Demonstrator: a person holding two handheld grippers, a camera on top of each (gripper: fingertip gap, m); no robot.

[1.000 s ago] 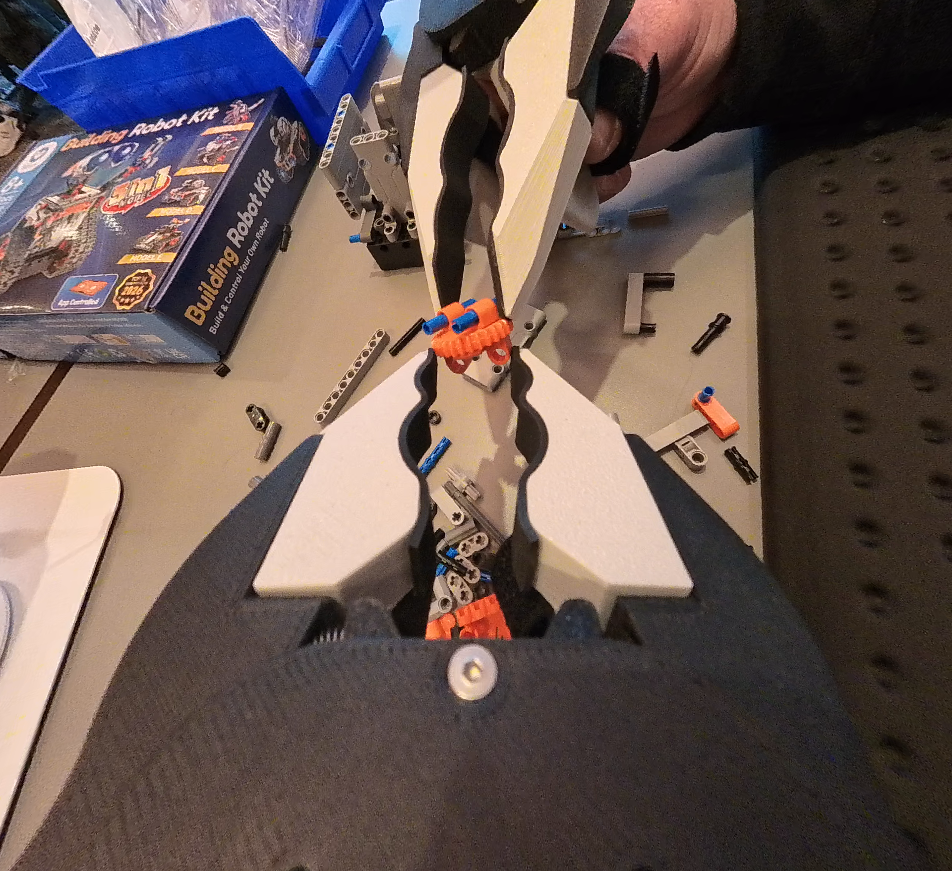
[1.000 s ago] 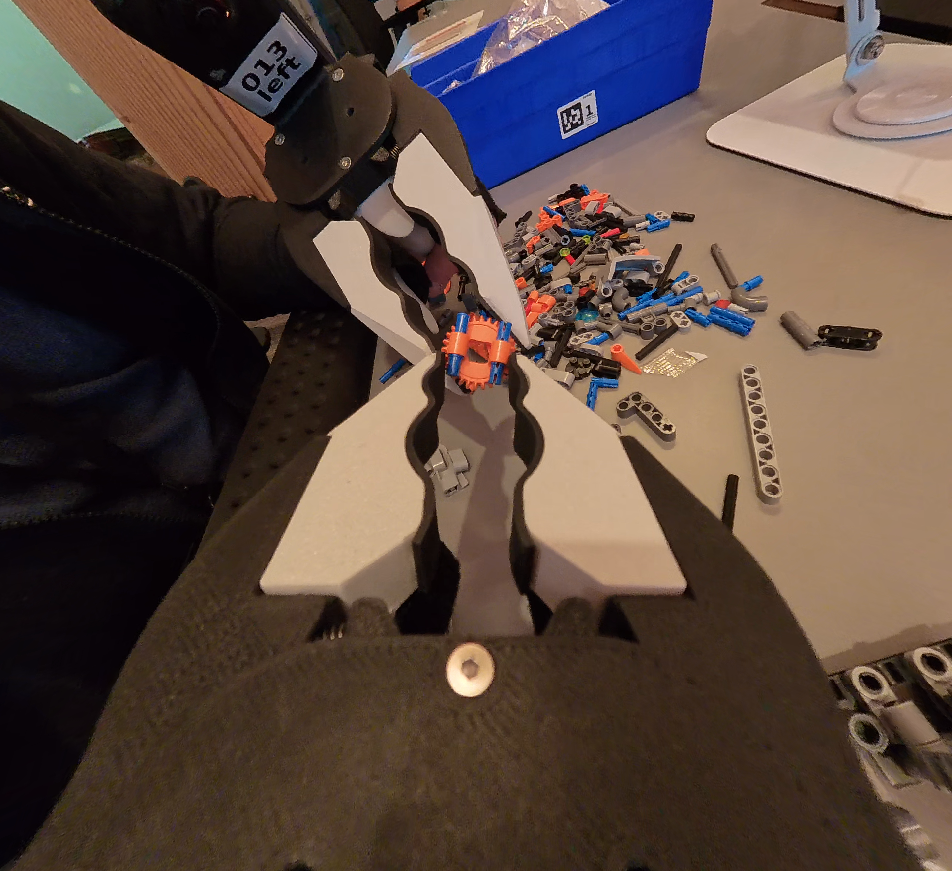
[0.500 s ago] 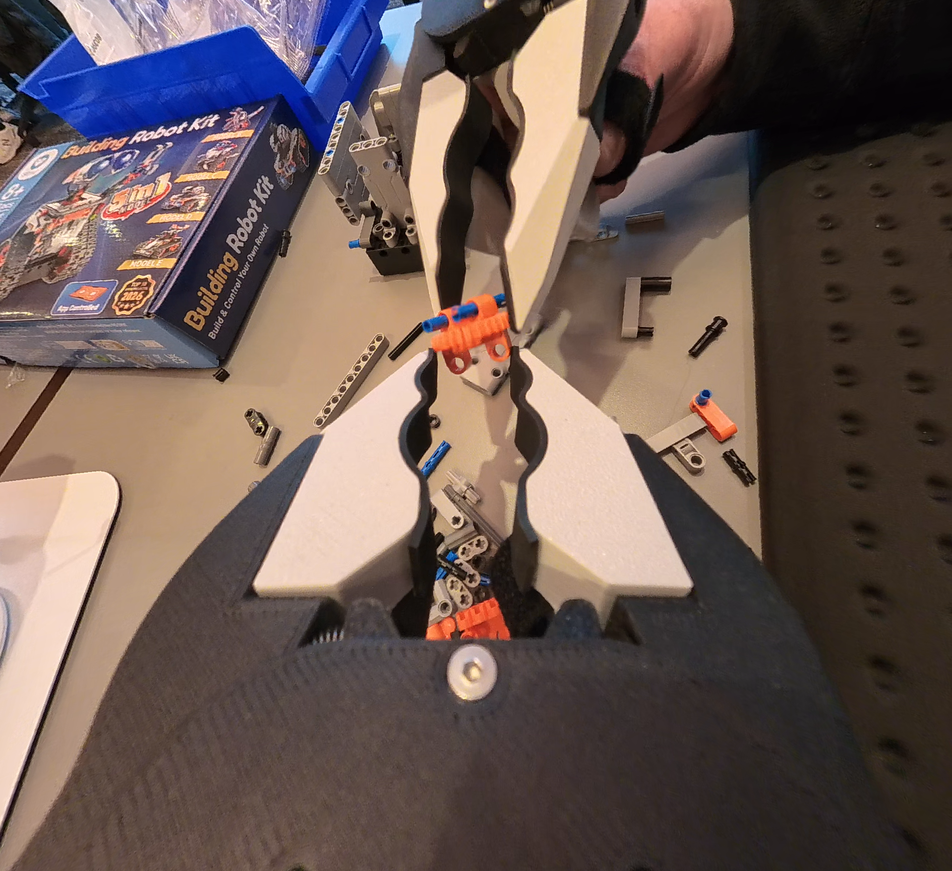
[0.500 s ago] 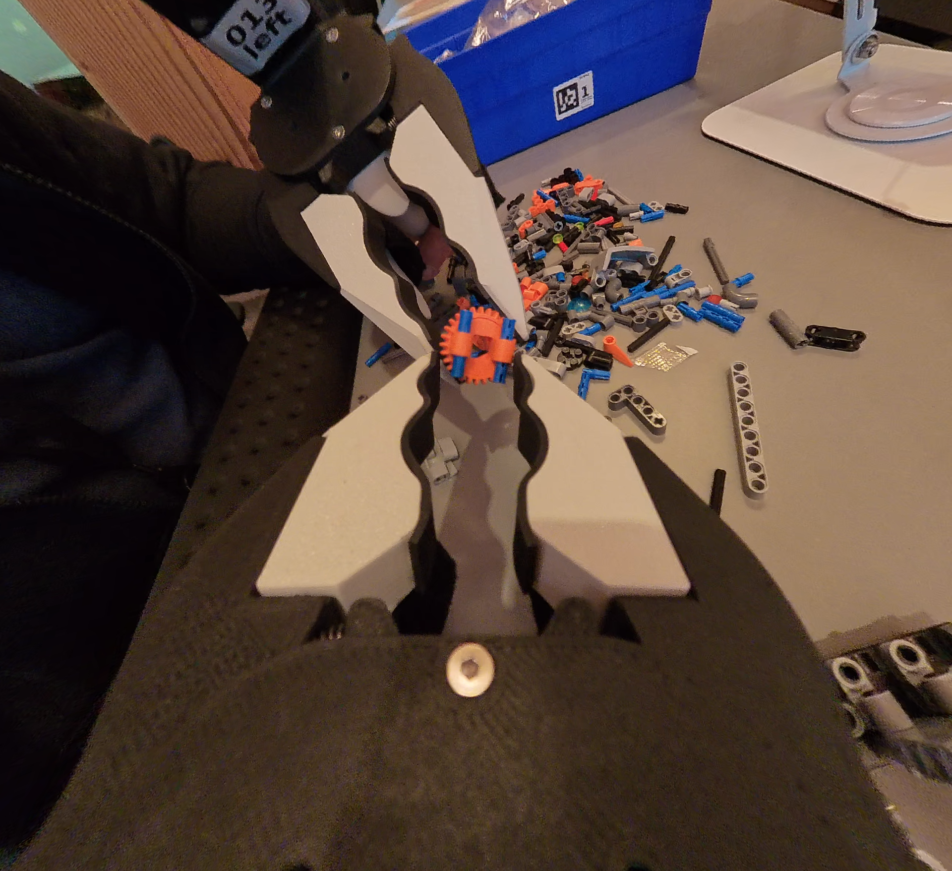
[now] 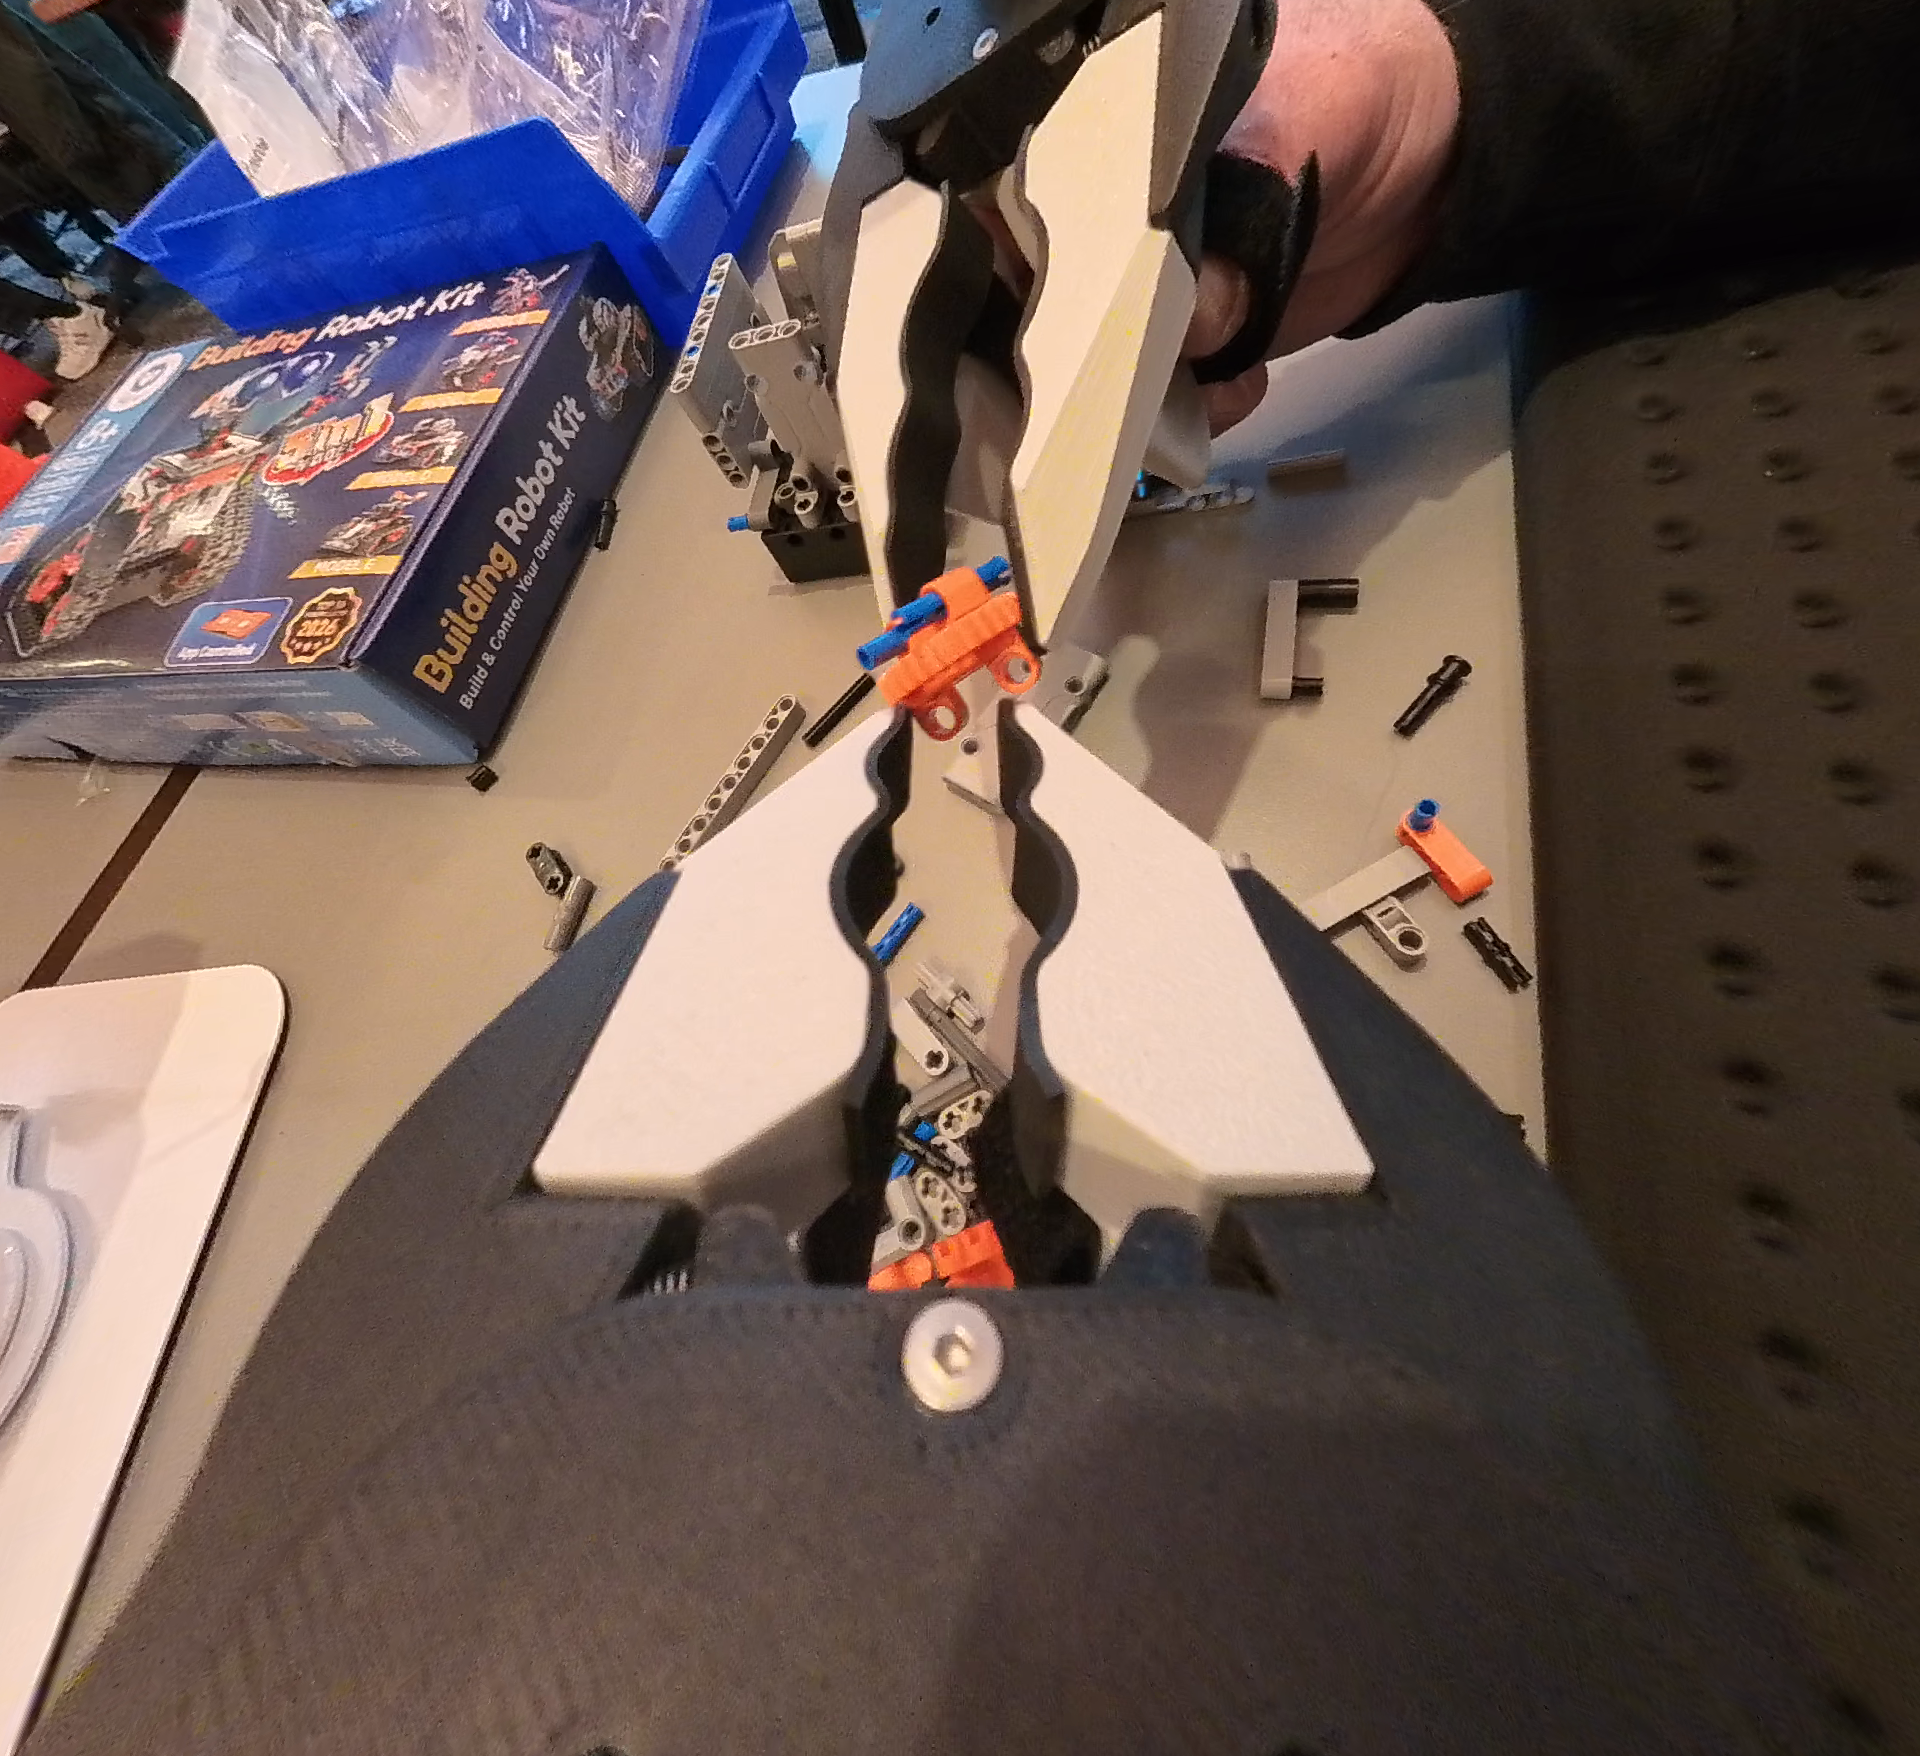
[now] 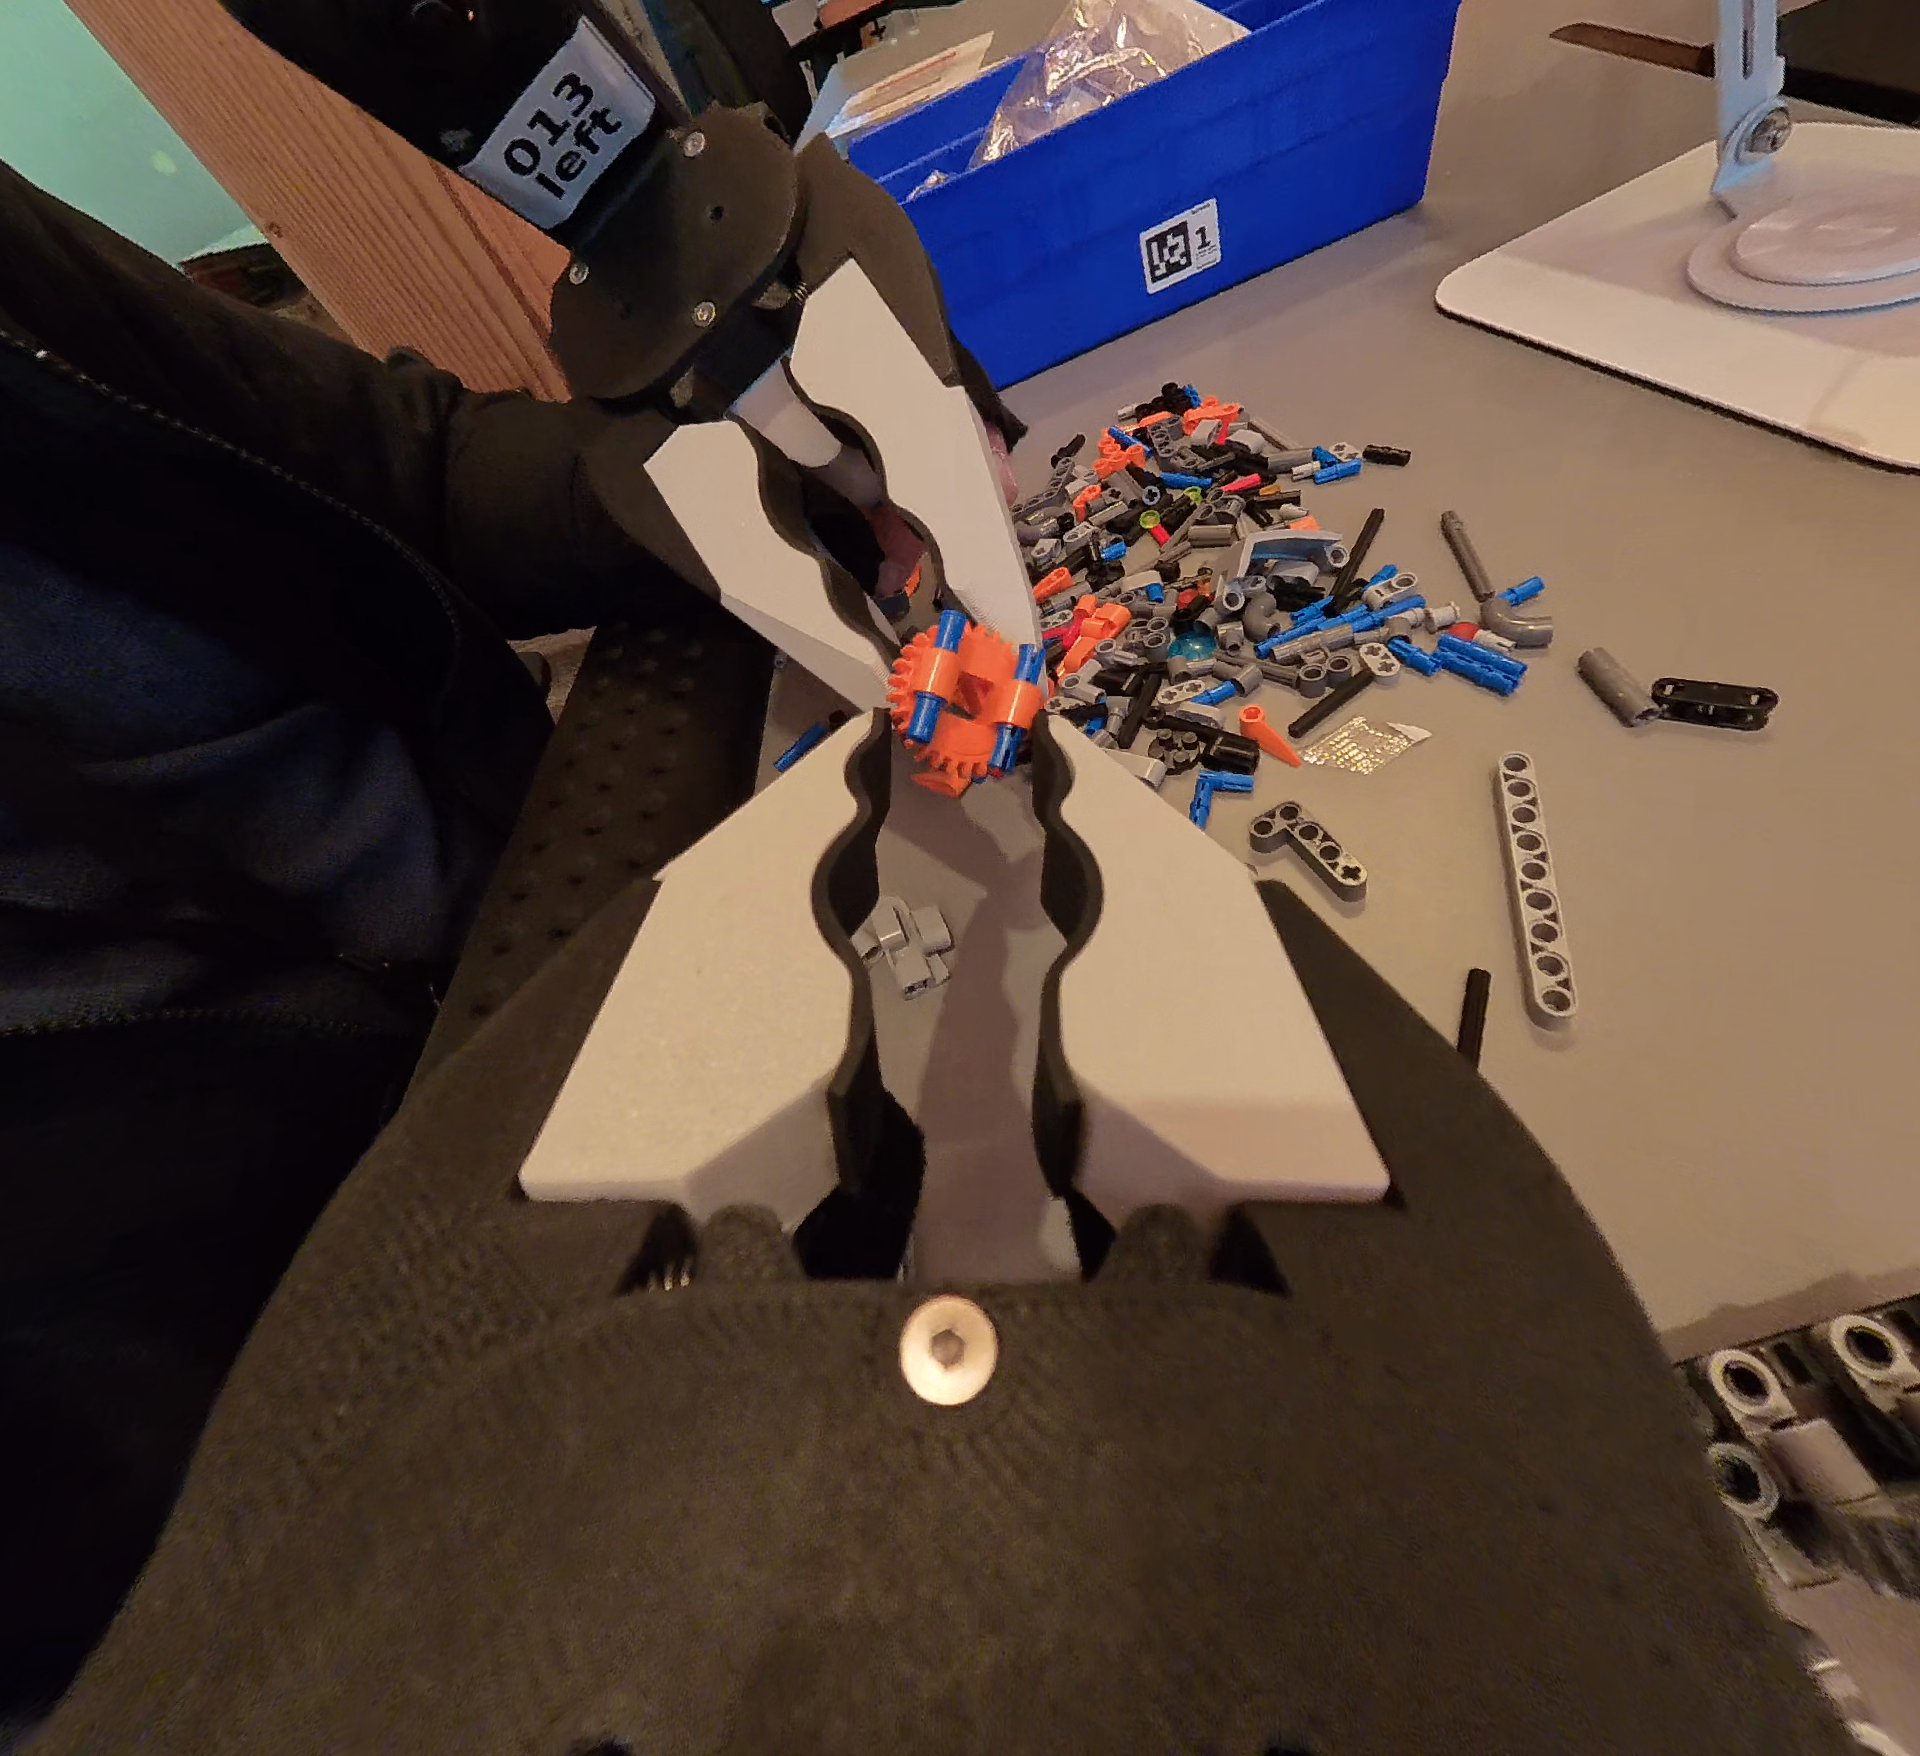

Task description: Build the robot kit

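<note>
An orange gear assembly with blue pins [image 5: 951, 652] hangs above the grey table [image 5: 364, 875], between the tips of both grippers. My left gripper [image 5: 958, 717] comes from below in the left wrist view, its jaws narrowly apart around the assembly's lower lug. My right gripper [image 5: 961, 626] comes down from above and is shut on the assembly's toothed body. In the right wrist view, the right gripper [image 6: 961, 724] clamps the assembly [image 6: 971, 698] on both sides. The left gripper [image 6: 956, 672] meets it from the upper left.
A pile of small parts [image 6: 1247, 605] lies right of the grippers, with a long grey beam [image 6: 1532, 885] nearer. A blue bin [image 6: 1195, 148], a kit box [image 5: 312, 501], a grey part-built model [image 5: 779, 418], a white lamp base [image 6: 1714, 304] and a black perforated mat [image 5: 1714, 771] surround them. The grippers are tip to tip, or close to it.
Both grippers stay closed on the orange assembly. In the left wrist view it has tilted, its left end lower. The right gripper has leaned slightly to the right.
</note>
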